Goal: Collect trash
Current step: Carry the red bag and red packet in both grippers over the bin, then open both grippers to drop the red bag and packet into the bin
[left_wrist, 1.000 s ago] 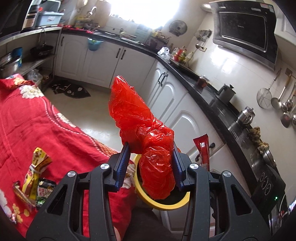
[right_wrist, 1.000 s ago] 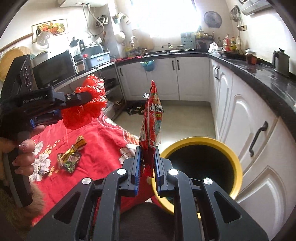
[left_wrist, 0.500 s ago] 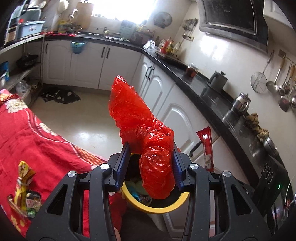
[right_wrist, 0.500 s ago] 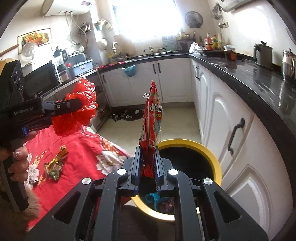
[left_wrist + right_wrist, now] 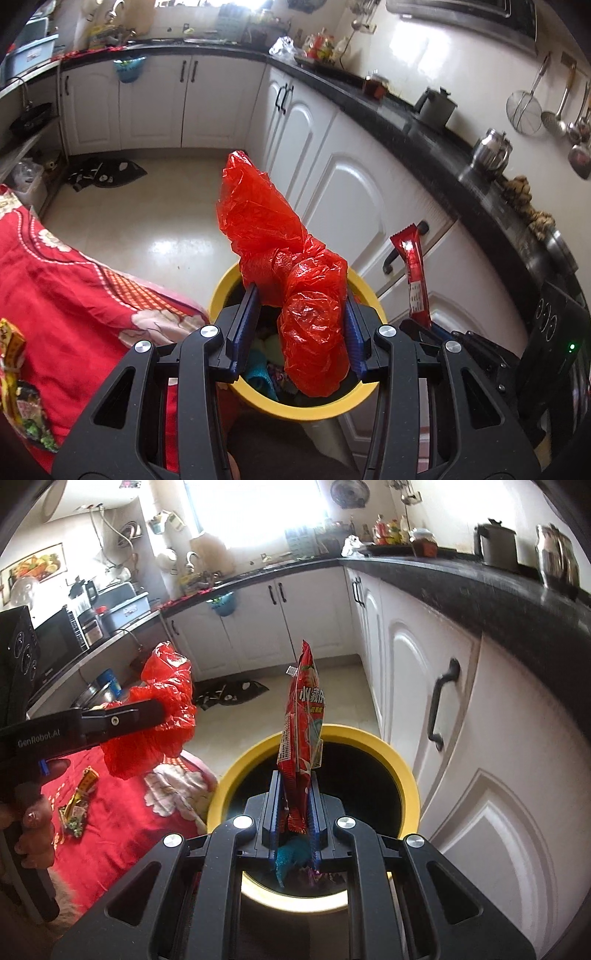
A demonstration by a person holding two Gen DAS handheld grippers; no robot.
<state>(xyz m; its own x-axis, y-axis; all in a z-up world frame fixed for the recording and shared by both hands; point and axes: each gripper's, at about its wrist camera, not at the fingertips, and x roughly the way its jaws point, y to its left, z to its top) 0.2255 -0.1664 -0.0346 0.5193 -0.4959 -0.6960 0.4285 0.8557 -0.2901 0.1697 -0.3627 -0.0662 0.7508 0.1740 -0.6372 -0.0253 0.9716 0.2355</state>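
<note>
My left gripper (image 5: 301, 325) is shut on a crumpled red plastic bag (image 5: 288, 273) and holds it over the yellow-rimmed trash bin (image 5: 295, 408). The bag also shows in the right wrist view (image 5: 155, 712). My right gripper (image 5: 294, 805) is shut on a red snack wrapper (image 5: 301, 734), held upright above the same bin (image 5: 406, 775). The wrapper also shows in the left wrist view (image 5: 412, 273). Some trash lies inside the bin.
A table with a red flowered cloth (image 5: 55, 295) stands left of the bin, with snack wrappers (image 5: 77, 801) on it. White cabinets (image 5: 498, 775) under a black counter run close along the right. A dark mat (image 5: 107, 173) lies on the floor.
Both grippers have moved forward and over the bin with their loads still held. The bin's opening now lies directly under both.
</note>
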